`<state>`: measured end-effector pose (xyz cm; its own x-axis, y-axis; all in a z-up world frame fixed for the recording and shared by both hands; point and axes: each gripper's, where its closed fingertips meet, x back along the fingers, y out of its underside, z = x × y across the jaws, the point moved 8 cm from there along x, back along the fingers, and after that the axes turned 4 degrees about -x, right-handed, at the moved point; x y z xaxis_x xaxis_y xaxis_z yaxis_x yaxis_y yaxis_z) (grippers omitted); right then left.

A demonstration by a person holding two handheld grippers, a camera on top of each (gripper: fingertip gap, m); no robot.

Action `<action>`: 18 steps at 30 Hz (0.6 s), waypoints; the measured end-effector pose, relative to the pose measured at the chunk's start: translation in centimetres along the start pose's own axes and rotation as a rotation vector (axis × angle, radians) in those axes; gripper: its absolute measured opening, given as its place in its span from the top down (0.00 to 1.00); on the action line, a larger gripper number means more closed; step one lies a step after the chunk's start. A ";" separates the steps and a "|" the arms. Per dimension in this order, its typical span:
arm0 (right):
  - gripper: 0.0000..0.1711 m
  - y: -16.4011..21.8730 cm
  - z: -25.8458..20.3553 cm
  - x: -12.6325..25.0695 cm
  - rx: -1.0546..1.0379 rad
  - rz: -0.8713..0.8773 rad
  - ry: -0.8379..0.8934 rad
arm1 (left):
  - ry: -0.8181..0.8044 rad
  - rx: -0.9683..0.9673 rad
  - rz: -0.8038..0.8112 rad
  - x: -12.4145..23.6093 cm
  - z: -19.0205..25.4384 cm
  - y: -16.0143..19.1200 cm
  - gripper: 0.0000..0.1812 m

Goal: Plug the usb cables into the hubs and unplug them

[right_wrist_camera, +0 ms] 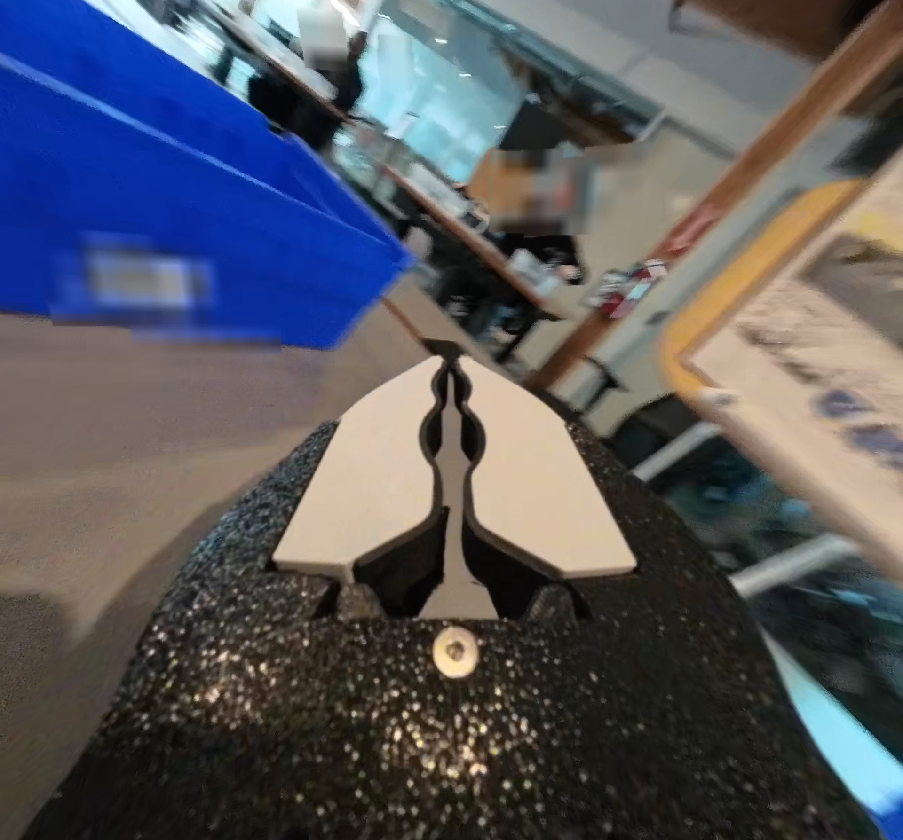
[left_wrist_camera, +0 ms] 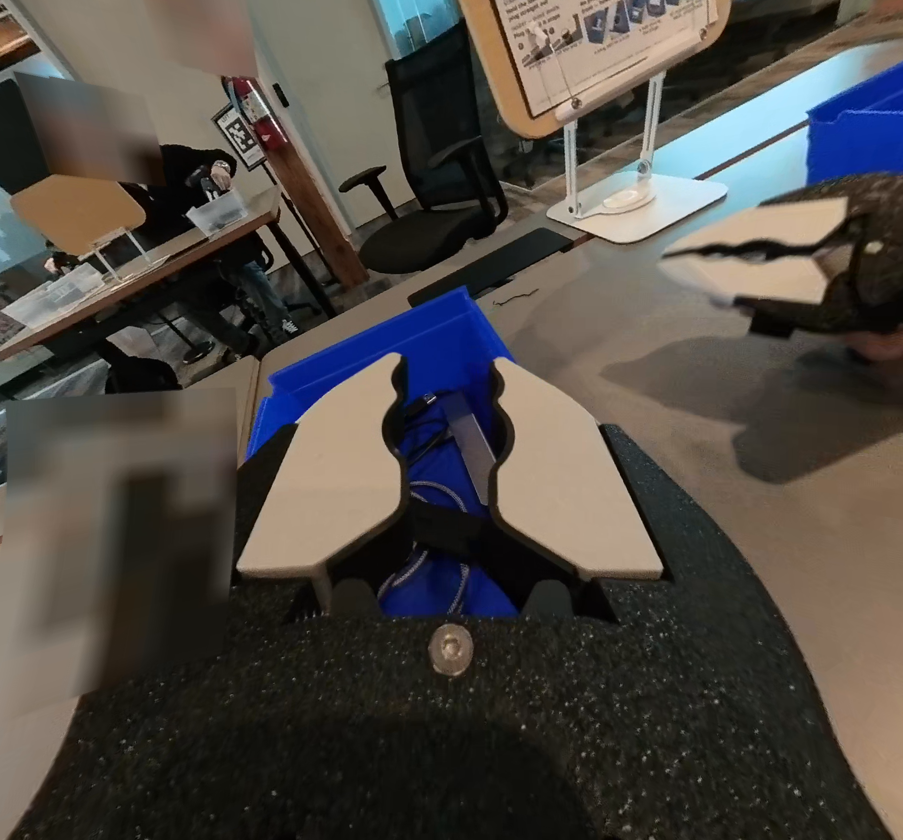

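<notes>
Left gripper [left_wrist_camera: 447, 372] spread, empty, above small blue plastic bin [left_wrist_camera: 440, 328] holding grey slab-shaped hub [left_wrist_camera: 469, 445] at tabletop's edge; right gripper [right_wrist_camera: 450, 363] clenched empty.

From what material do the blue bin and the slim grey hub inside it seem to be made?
The blue bin looks like moulded plastic: one even saturated colour, thin straight walls and a soft sheen. The grey hub inside it seems to be brushed or anodised metal, perhaps aluminium, judging by its flat matte silver face with crisp edges; metallic-painted plastic cannot be excluded.
</notes>
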<state>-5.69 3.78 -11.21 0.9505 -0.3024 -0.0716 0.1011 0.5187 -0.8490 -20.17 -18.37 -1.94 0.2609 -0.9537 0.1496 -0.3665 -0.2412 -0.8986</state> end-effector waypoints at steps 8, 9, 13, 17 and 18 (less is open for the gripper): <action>1.00 5.5 8.6 2.7 0.132 -0.211 0.307 | -0.010 -0.037 0.013 0.1 0.6 -0.6 0.83; 1.00 5.9 9.4 2.9 0.116 -0.238 0.327 | -0.011 -0.034 0.012 0.1 0.5 -0.5 0.83; 1.00 7.5 11.4 3.7 0.133 -0.307 0.388 | -0.022 -0.019 0.001 0.1 0.0 -0.2 0.83; 1.00 8.3 12.8 4.2 0.133 -0.336 0.438 | -0.046 0.000 -0.010 0.3 -0.7 0.3 0.82; 1.00 8.5 13.2 4.4 0.126 -0.341 0.453 | -0.053 0.009 -0.013 0.4 -0.9 0.4 0.82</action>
<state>3.22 17.43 -11.88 0.6403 -0.7668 -0.0455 0.4399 0.4146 -0.7966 -21.06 -18.99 -1.91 0.3128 -0.9396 0.1393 -0.3550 -0.2516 -0.9004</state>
